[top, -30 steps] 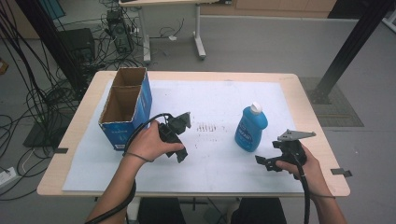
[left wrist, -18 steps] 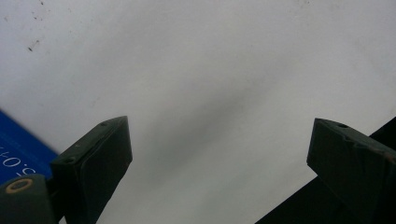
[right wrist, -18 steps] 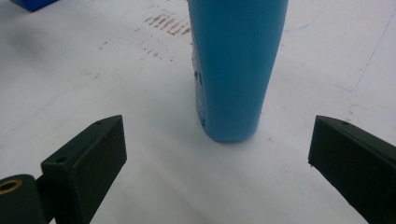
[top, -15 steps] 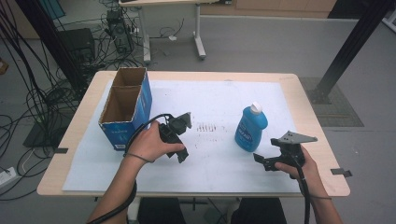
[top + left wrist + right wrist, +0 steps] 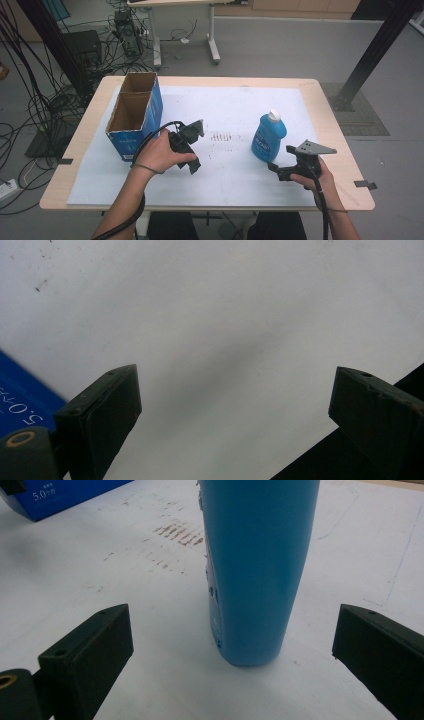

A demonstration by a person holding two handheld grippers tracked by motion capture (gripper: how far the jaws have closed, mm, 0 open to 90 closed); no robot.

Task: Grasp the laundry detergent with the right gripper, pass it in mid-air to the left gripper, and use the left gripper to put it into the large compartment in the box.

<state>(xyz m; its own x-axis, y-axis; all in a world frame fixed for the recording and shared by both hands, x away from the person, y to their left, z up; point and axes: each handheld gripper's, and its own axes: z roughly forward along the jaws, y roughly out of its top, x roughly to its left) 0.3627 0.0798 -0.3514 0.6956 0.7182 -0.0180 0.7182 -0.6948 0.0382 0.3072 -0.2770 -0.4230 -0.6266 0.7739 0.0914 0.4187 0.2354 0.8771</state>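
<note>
Bottle (image 5: 268,136) stands right of box (image 5: 135,114) on table (image 5: 320,107)

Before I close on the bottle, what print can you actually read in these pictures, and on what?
"5.0" followed by small characters too blurred to read: white print on the blue cardboard box.
The same print shows partly, rotated, in the left gripper view.
Label on the blue bottle: too small to read.

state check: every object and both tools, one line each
Blue bottle: upright on the white sheet, white cap on, not gripped.
Cardboard box: upright, top open, two compartments, nothing visible inside.
Left tool: open, nothing between its jaws, over bare sheet.
Right tool: open, aimed at the bottle's base, jaws apart from it.
White sheet: flat on the table, brown smudges near the middle.
</note>
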